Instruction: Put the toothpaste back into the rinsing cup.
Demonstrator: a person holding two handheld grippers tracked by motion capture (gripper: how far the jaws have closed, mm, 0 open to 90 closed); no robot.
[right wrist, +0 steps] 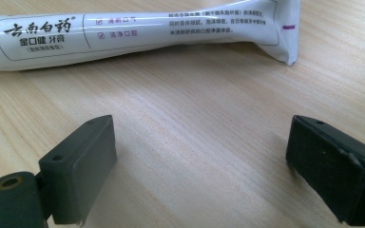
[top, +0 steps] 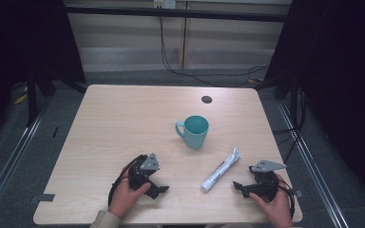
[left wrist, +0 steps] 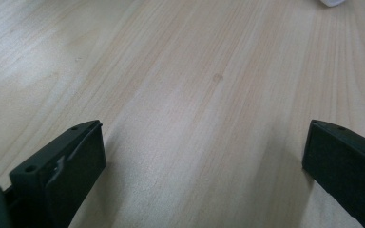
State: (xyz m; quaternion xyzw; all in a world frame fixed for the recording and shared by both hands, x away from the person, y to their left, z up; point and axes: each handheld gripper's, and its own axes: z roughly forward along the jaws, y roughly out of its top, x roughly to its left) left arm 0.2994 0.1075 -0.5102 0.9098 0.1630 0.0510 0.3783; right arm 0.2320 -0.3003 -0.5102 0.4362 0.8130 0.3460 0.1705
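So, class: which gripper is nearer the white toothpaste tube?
Right. The right gripper sits just beside the toothpaste tube, jaws open toward it; the left gripper lies farther off on the tube's other side.

My table (top: pixel 123 118) is pale wood with a small dark round hole (top: pixel 206 99) near its far edge. Beyond it I see grey floor (top: pixel 171 77), light wall panels (top: pixel 123 42) with black cables (top: pixel 171 66) hanging down, and dark curtains (top: pixel 347 71) on both sides.
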